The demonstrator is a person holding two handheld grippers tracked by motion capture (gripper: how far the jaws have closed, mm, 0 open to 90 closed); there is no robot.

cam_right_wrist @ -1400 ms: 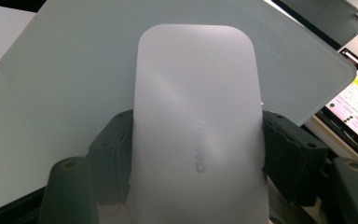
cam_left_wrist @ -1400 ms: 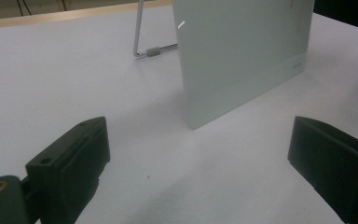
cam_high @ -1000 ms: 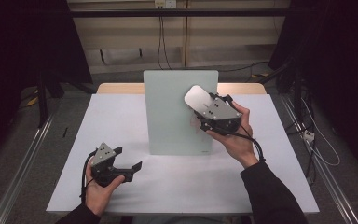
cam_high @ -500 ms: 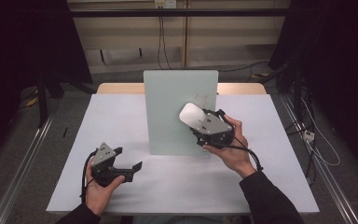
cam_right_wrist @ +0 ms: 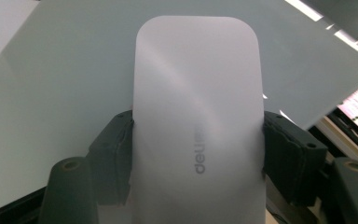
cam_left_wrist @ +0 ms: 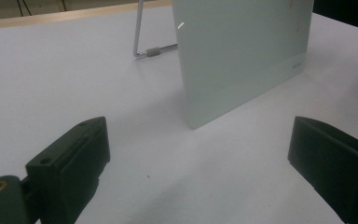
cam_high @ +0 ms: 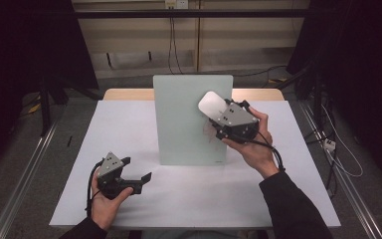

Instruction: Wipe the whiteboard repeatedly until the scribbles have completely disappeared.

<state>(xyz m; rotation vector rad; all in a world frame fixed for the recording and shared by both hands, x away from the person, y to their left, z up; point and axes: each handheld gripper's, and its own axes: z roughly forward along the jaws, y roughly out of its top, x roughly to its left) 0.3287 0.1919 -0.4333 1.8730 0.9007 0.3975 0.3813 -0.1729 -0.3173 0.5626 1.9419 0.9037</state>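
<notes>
One white eraser (cam_right_wrist: 198, 116) sits clamped by its sides in the right gripper (cam_high: 218, 115), right of centre in the high view, against the single pale green board (cam_high: 189, 119). The left gripper (cam_high: 129, 174), lower left, has its jaws wide apart with nothing between them.

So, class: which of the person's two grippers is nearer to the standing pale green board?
The right. The right gripper holds a white eraser up against the board face. The left gripper rests low on the table, open, off the board's lower left corner.
</notes>
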